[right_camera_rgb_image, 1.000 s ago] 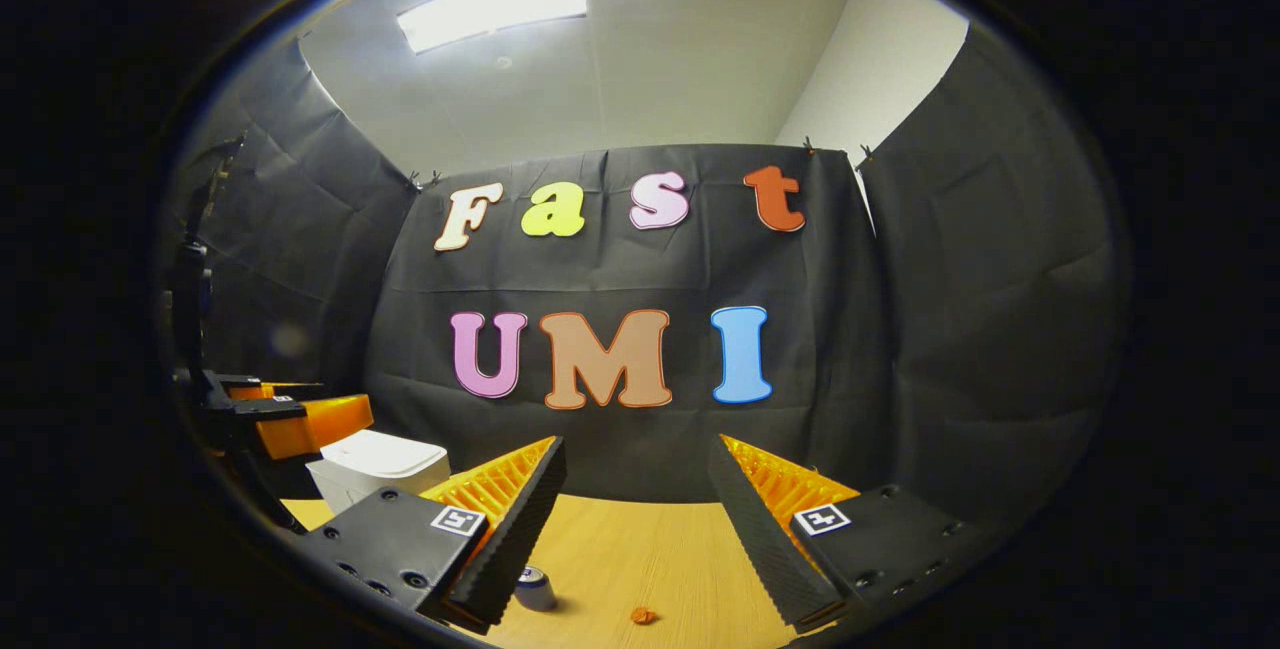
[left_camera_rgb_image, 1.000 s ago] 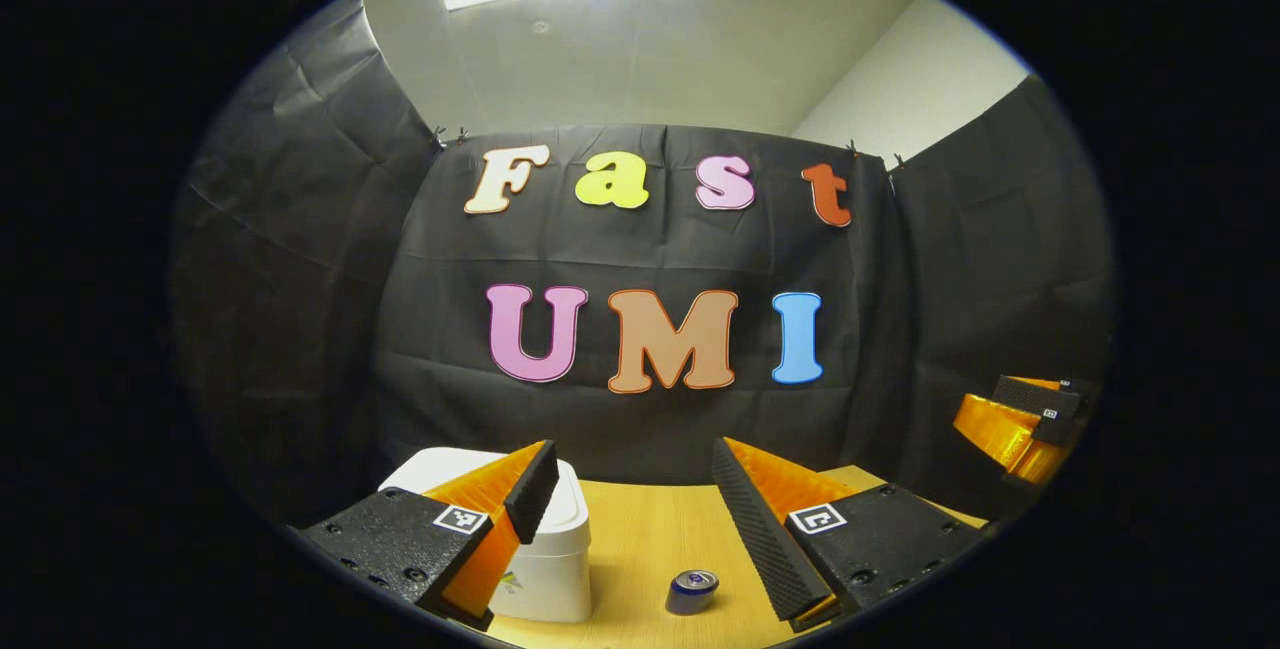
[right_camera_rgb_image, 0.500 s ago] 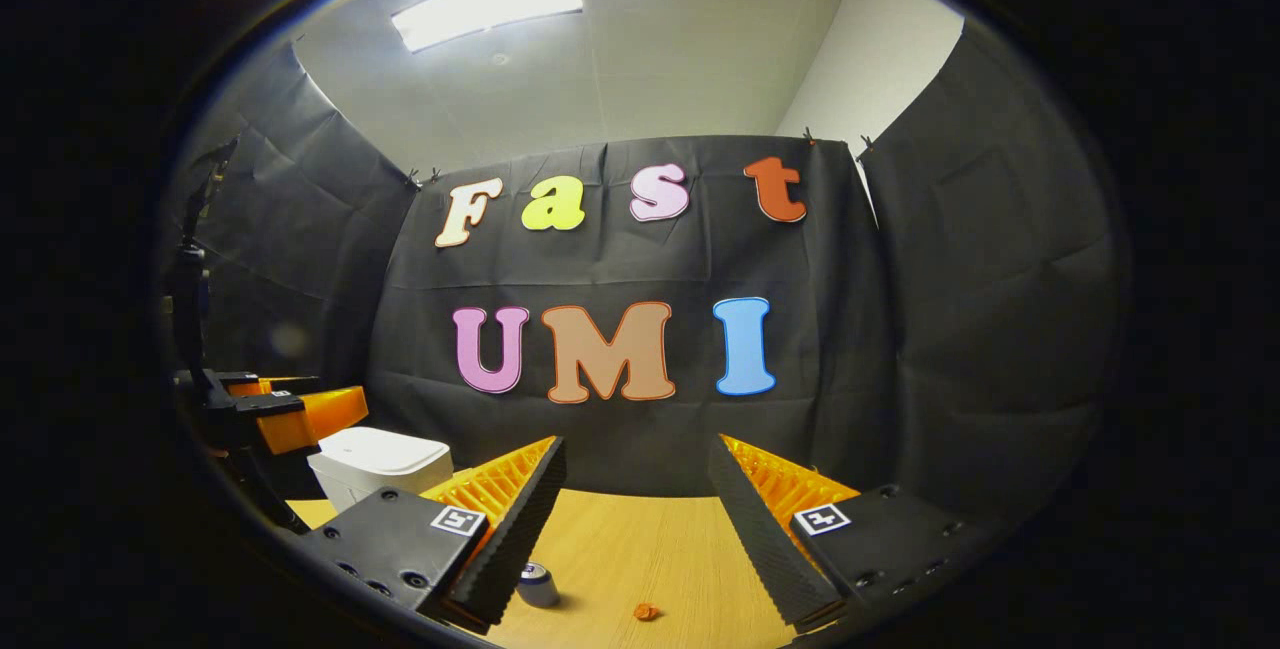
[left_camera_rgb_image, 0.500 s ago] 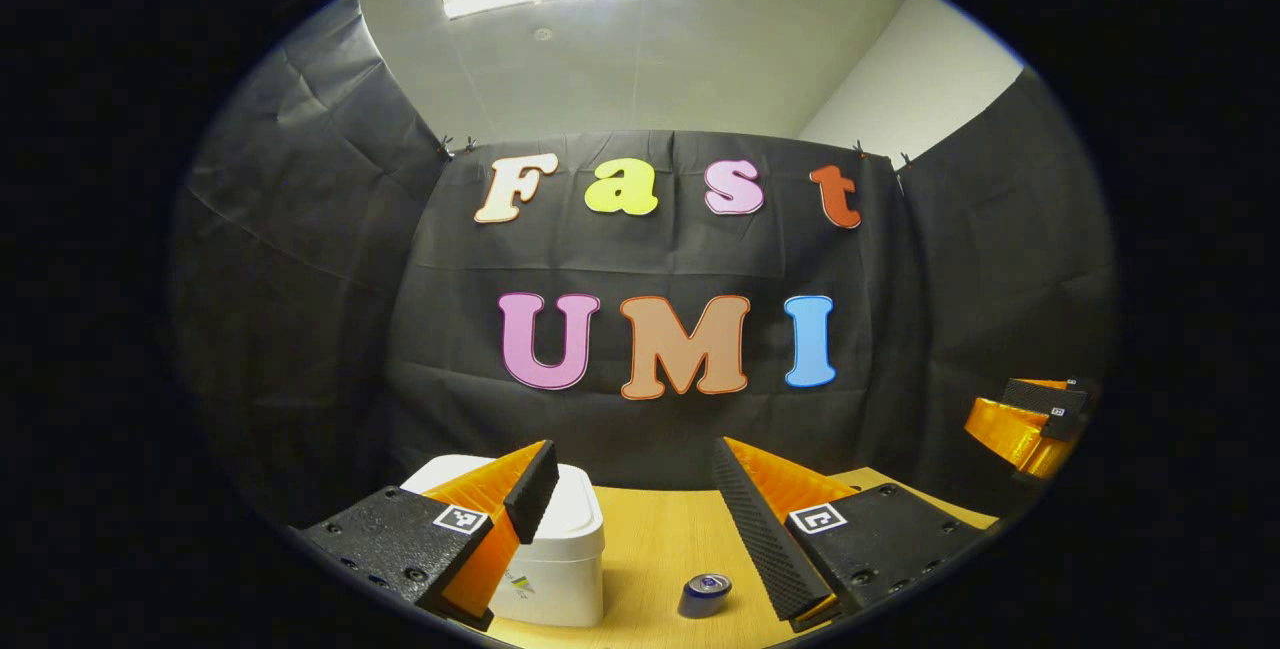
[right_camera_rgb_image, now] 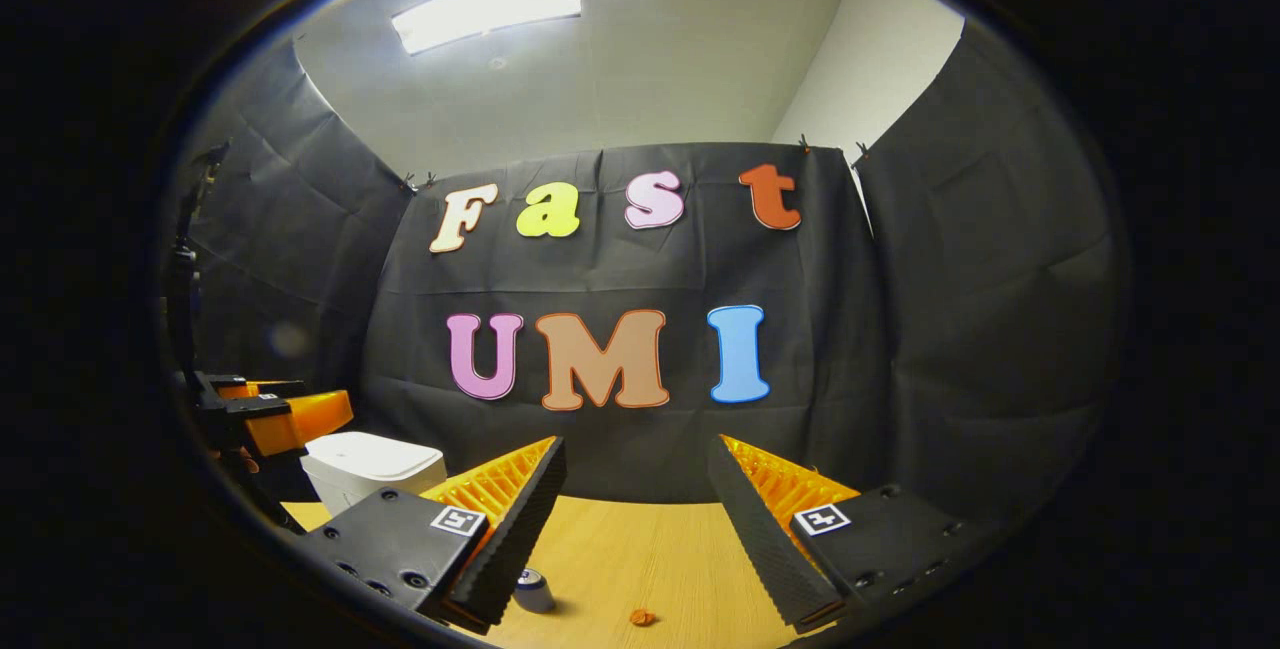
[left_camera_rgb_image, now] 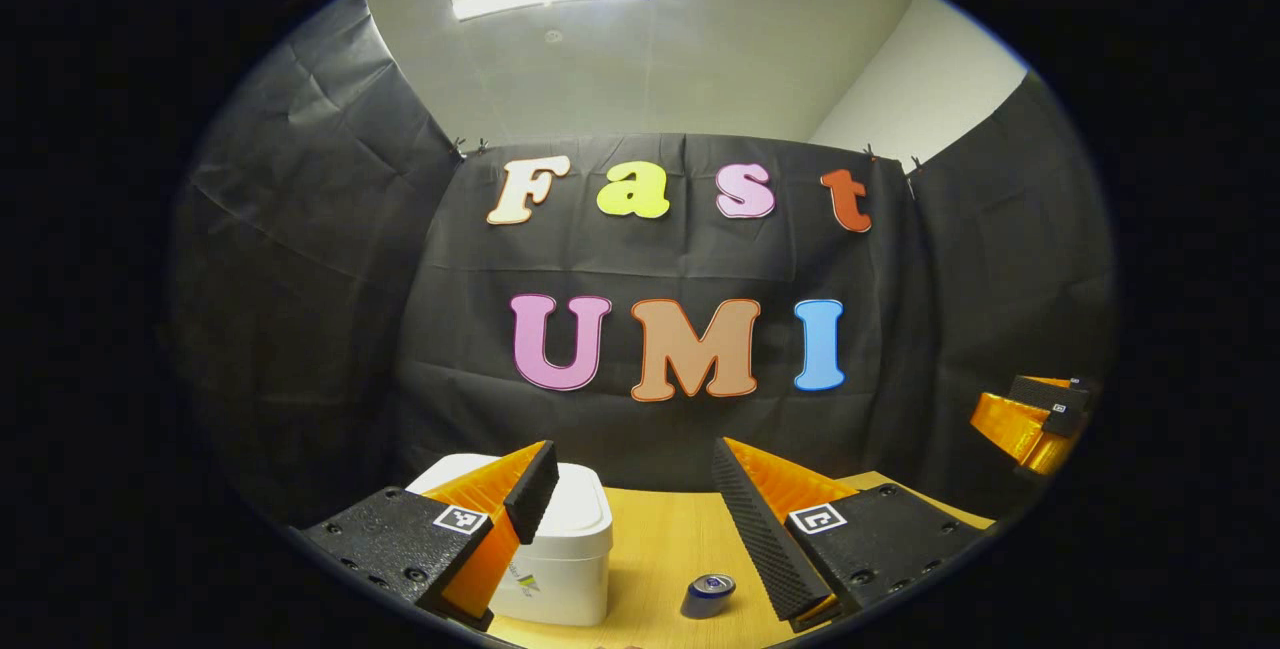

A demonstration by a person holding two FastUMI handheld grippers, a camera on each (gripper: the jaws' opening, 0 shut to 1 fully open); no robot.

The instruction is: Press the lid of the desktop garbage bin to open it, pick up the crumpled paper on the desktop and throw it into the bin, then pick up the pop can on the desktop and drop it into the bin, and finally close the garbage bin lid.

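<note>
The white garbage bin point(left_camera_rgb_image: 570, 549) stands on the wooden table point(left_camera_rgb_image: 655, 539) with its lid down, partly behind my left gripper's near finger. A blue pop can point(left_camera_rgb_image: 708, 594) stands to its right. My left gripper point(left_camera_rgb_image: 635, 489) hangs open above them, holding nothing. In the right gripper view the bin point(right_camera_rgb_image: 372, 467) sits at the far left with the left gripper point(right_camera_rgb_image: 275, 417) above it. The can point(right_camera_rgb_image: 533, 591) and a small orange crumpled paper point(right_camera_rgb_image: 640, 617) sit low on the table. My right gripper point(right_camera_rgb_image: 637, 484) is open and empty above the table.
Black cloth walls close the booth behind and on both sides. The right gripper point(left_camera_rgb_image: 1035, 419) shows at the far right edge of the left gripper view. A dark stand point(right_camera_rgb_image: 185, 309) rises at the left of the right gripper view.
The left gripper has drifted slightly left, so the bin and can sit a little further right in its view. The right gripper has barely moved.
</note>
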